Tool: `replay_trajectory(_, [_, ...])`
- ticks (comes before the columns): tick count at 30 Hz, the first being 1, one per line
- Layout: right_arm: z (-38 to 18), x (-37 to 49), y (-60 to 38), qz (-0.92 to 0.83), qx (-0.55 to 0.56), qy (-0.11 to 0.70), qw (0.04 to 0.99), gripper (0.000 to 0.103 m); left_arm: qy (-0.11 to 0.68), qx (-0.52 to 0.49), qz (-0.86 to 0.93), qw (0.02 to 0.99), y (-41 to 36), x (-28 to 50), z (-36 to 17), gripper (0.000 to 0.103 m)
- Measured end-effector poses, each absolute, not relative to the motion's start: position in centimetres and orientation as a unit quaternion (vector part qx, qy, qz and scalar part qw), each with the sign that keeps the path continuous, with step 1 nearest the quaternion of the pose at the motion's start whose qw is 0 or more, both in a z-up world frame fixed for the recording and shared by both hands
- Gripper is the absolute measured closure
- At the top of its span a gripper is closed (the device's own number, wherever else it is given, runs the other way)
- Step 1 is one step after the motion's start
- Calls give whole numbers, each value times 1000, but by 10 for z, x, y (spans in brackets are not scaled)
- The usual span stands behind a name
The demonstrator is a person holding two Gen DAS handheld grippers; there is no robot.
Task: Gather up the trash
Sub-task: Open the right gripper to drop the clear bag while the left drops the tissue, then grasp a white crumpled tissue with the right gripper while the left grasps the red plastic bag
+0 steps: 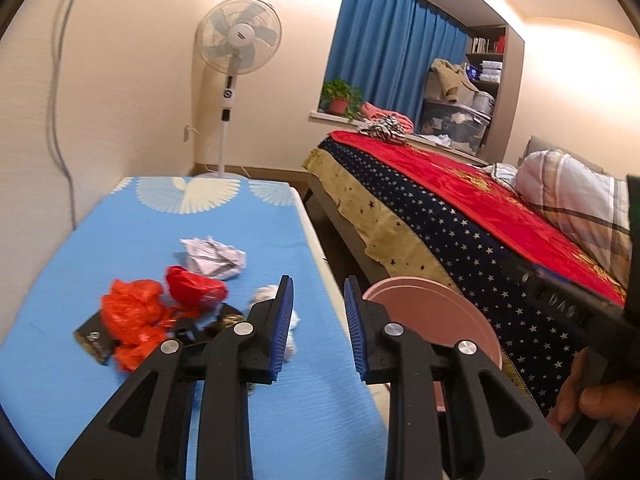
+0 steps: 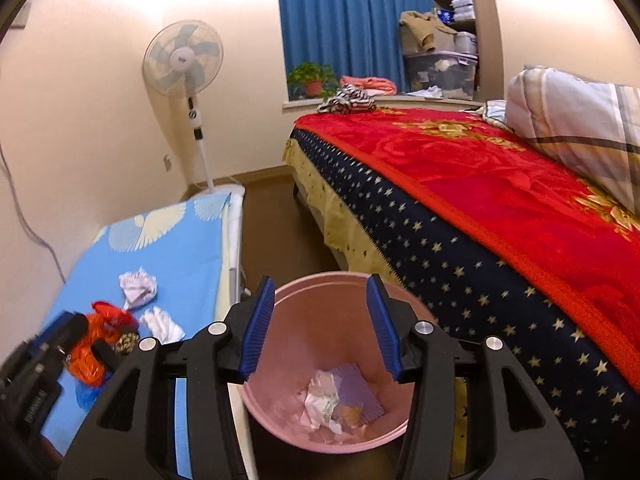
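Off to the left of my left gripper [image 1: 318, 312] the trash lies on the blue desk [image 1: 120, 224]: an orange plastic bag [image 1: 132, 316] farthest left, resting on a dark packet [image 1: 92, 342], then a red plastic bag [image 1: 194, 288] touching it. Just beyond the red one sits a crumpled ball of white paper [image 1: 212, 258]. A wad of white tissue [image 1: 290, 320] is half hidden behind my left gripper's left finger. That gripper is released, its blue pads apart with nothing between them, and it hangs over the desk's right edge. Just to the right of it, below the desk edge, is the rim of the pink bin [image 1: 436, 312].

From my right gripper [image 2: 322, 322] the same heap shows at the far left: the orange bag [image 2: 86, 354], the paper ball [image 2: 138, 286] and the tissue [image 2: 162, 324], all on the desk [image 2: 176, 248], with my left gripper a blurred dark shape at the edge of the view. My right gripper is also released, jaws wide and holding nothing, and it hangs directly above the open bin [image 2: 280, 304]. Down in the bin lie crumpled white paper [image 2: 322, 398] and a lilac sheet [image 2: 356, 388]. To the right of both grippers runs the bed [image 2: 500, 200], with a red blanket over a star-patterned cover.
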State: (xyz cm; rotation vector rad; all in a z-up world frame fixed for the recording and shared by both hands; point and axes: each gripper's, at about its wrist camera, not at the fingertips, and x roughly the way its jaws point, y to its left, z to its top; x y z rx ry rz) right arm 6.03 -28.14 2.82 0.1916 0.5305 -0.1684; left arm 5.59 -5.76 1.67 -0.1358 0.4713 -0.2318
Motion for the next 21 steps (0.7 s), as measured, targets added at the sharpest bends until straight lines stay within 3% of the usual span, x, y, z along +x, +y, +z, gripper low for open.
replay_trajectory(7, [29,64,-250,-69,60,301,949,55,226,-66,-98,967,-38,45,20,77])
replay_trajectory(14, [36,61,-227,-32,63,281,957,58,224,-61,-74,970,-18,37,18,77])
replay_trajectory(21, [26,72,-206,-7,68,283,957,80,227,-92,-16,969,21,36,12,77])
